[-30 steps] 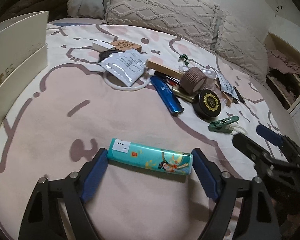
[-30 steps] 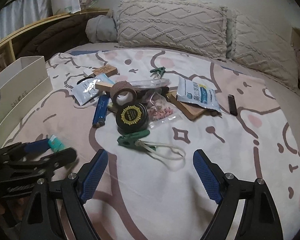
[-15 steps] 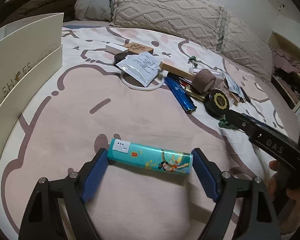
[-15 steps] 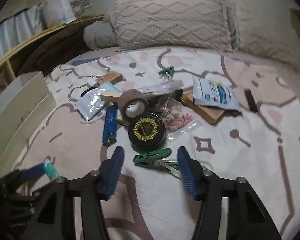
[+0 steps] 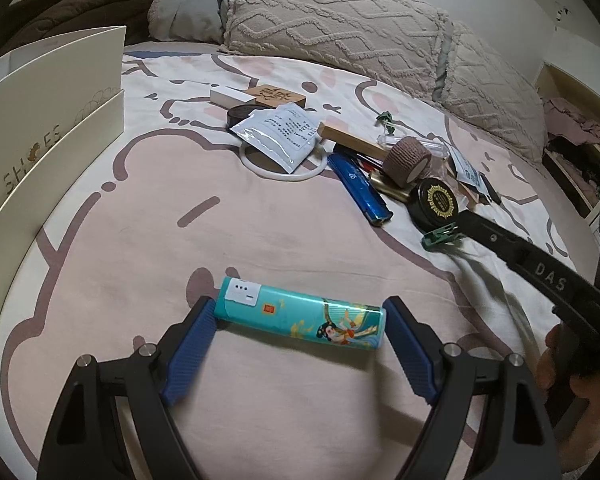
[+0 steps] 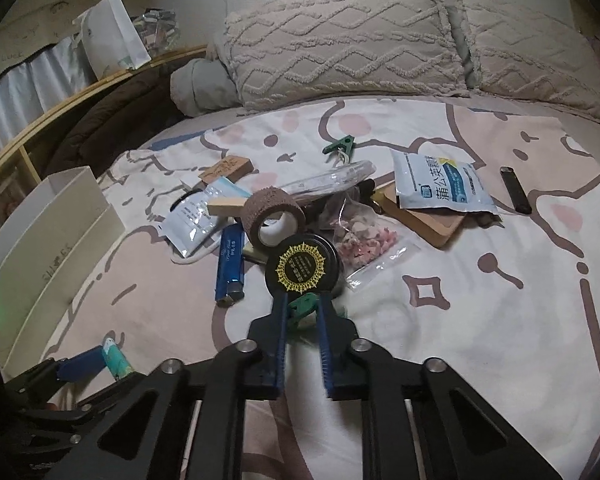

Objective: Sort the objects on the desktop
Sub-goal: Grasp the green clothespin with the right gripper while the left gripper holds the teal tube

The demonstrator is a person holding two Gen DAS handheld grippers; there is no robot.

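**Clip being pinched, tube being spanned end to end**

While the right gripper (image 6: 303,312) is being closed, its jaws having just been drawn nearly together, the green clip (image 6: 302,306) is being caught between the pad tips, directly below the black tin (image 6: 303,266). Only the forward end of the clip is being seen between the pads; its cord is hidden, so how squarely it is being held cannot be judged.

The left gripper (image 5: 298,334) is being held wide, and the teal tube (image 5: 300,317) is being spanned lengthwise between the jaws, its ends touching or nearly touching the pads. Whether it is being pressed or merely bracketed cannot be told.

Risks are being judged as follows. Since the clip is being taken at the very tips, it may be squeezed out or twisted loose on lifting. The tin, lying just beyond the tips, may be nudged. The tube, being gripped by its ends alone, may be pivoted or dropped if the jaws are being kept this loose.
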